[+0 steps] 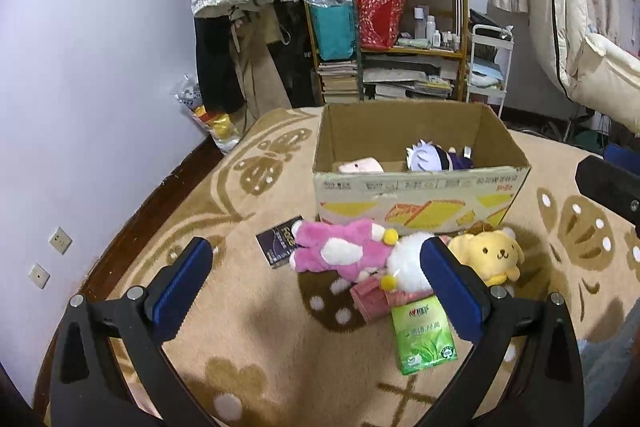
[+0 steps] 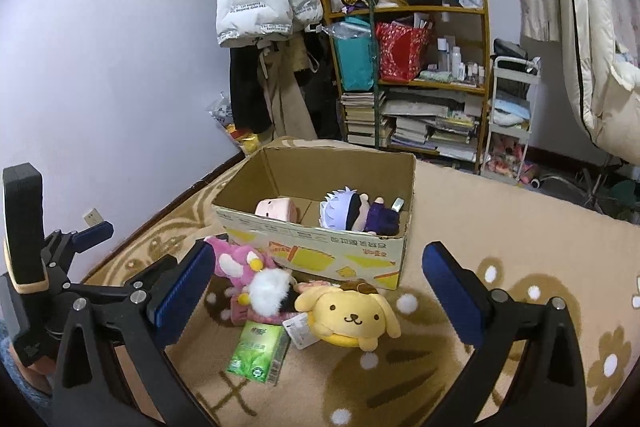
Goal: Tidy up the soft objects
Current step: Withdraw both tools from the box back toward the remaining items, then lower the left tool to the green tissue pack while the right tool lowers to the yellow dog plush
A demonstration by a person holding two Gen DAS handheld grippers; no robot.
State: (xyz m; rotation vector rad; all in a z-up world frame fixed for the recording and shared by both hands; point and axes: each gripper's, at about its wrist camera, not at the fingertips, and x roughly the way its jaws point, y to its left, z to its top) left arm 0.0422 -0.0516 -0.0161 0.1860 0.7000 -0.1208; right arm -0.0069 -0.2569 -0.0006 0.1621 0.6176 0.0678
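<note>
On the carpet (image 1: 248, 327), just in front of the cardboard box (image 1: 420, 187), lie a pink plush (image 1: 340, 251), a yellow dog plush (image 2: 352, 315) and a green tissue pack (image 1: 424, 339). Two plushes already in box: white-haired doll (image 2: 352, 213), pink one (image 2: 276, 209). Left gripper (image 1: 316, 267) spread wide, holding nothing; right gripper (image 2: 316, 275) likewise. Judged step: approach for next pick. Next move: lower onto one plush, pinch its body.

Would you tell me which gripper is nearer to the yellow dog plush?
Right. The right gripper is open with the yellow dog plush between its fingers; the left gripper, also open, frames the pink plush beside it.
</note>
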